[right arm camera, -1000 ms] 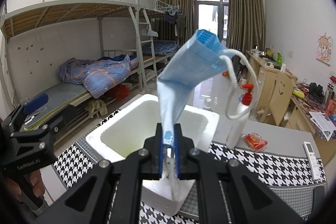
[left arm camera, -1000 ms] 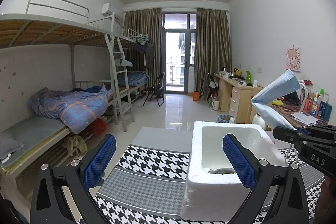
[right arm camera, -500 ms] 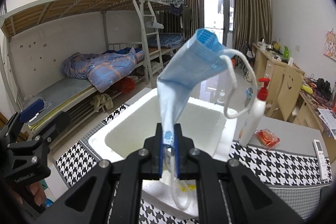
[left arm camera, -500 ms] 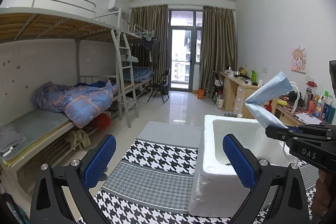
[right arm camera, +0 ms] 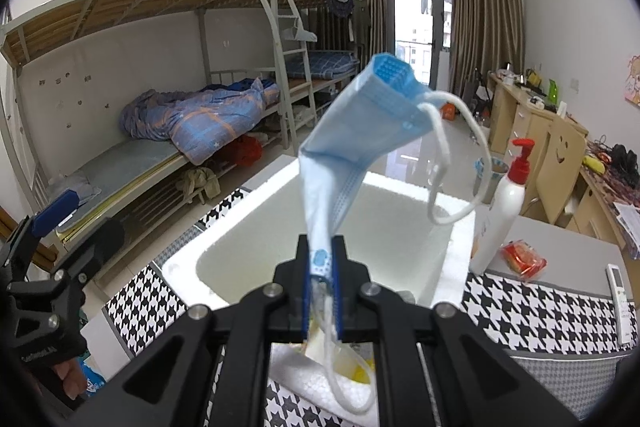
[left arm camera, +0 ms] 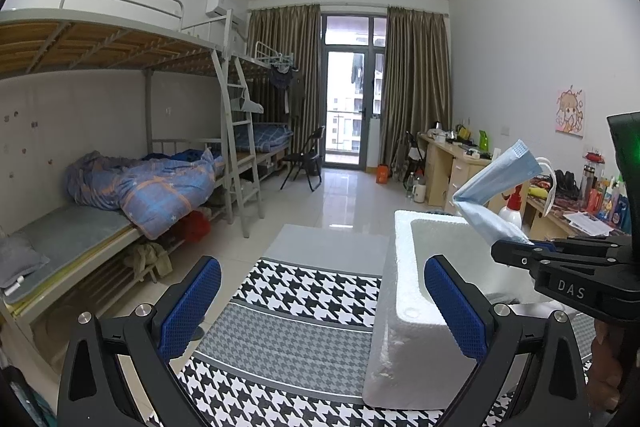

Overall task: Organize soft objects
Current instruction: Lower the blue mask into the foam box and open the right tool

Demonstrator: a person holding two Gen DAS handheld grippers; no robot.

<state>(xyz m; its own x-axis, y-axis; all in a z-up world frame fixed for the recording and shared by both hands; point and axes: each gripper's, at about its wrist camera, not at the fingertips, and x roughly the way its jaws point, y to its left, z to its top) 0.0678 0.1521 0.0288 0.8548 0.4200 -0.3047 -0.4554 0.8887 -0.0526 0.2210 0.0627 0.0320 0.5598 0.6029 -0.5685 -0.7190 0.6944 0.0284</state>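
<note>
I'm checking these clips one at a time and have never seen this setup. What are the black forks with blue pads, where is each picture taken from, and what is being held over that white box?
There is no robot here. A person holds a two-finger gripper in each hand, and a wide-angle camera on each one looks forward along its fingers, so there is one picture per hand.

In the left-hand view, the left gripper has its blue pads wide apart with nothing between them. In the right-hand view, the right gripper is shut on a blue face mask, whose ear loops dangle; it is held above the open white foam box.

The box stands on a table with a houndstooth cloth. Beside it are a white pump bottle with a red top, a red packet and a remote control. Something lies in the box, too hidden to name.
</note>
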